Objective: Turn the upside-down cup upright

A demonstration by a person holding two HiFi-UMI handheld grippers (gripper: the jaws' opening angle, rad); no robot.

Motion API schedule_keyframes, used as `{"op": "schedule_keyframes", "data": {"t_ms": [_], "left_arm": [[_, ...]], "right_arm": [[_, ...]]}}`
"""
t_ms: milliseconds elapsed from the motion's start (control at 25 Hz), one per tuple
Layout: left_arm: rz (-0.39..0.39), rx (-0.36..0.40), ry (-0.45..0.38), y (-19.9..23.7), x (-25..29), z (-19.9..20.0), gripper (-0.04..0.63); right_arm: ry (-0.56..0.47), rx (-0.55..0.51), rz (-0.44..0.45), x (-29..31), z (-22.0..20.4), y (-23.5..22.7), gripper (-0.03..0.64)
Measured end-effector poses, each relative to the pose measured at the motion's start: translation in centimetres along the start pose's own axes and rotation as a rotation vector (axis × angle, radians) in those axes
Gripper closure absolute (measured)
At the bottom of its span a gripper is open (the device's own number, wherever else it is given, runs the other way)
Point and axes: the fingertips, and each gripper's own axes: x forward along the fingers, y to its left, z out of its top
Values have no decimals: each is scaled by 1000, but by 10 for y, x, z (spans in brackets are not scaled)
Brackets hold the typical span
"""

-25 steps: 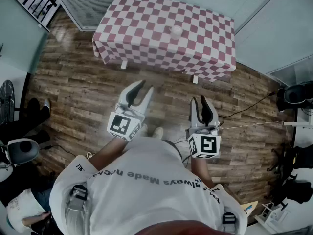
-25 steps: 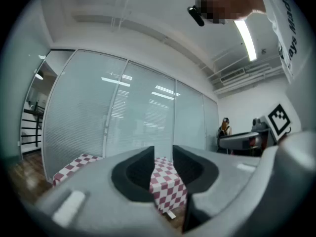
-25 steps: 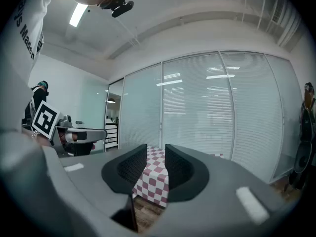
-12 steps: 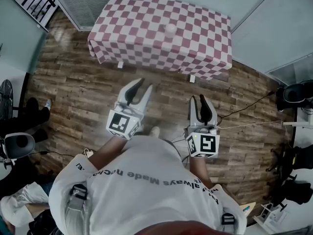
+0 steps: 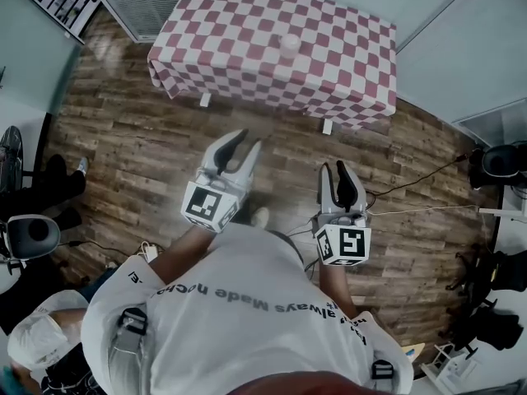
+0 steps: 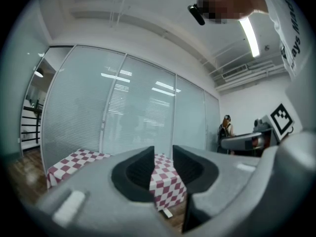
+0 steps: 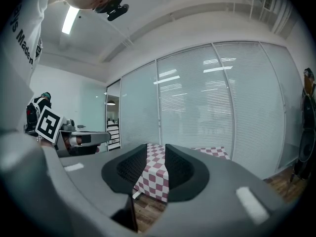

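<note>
Red-and-white checked desk (image 5: pixel 350 60) has been brought only slightly nearer, small white cup (image 5: pixel 290 44) on it left untouched and well apart from both hands: approach stage, with left hand-held gripper (image 5: pixel 249 138) narrowly parted and right hand-held gripper (image 5: pixel 334 166) closed, both empty.

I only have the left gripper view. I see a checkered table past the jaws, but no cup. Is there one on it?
Observer: Yes. The head view shows a small pale cup near the middle of the table. It is too small to tell which way up it stands.
Operator: Are we at the table yet?
Observer: No. The left gripper and the right gripper are both over the wooden floor, short of the table's near edge.
</note>
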Motion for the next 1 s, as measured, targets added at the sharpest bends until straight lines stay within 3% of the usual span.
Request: {"op": "schedule_keyframes", "data": {"t_ms": [280,1000], "left_arm": [[18,-21,10,41,28,-7,477],[-11,-11,-13,215,109,14,477]], "right_arm": [[13,-4,22,54,2,-2,502],[18,-21,41,248,31,30,505]]}}
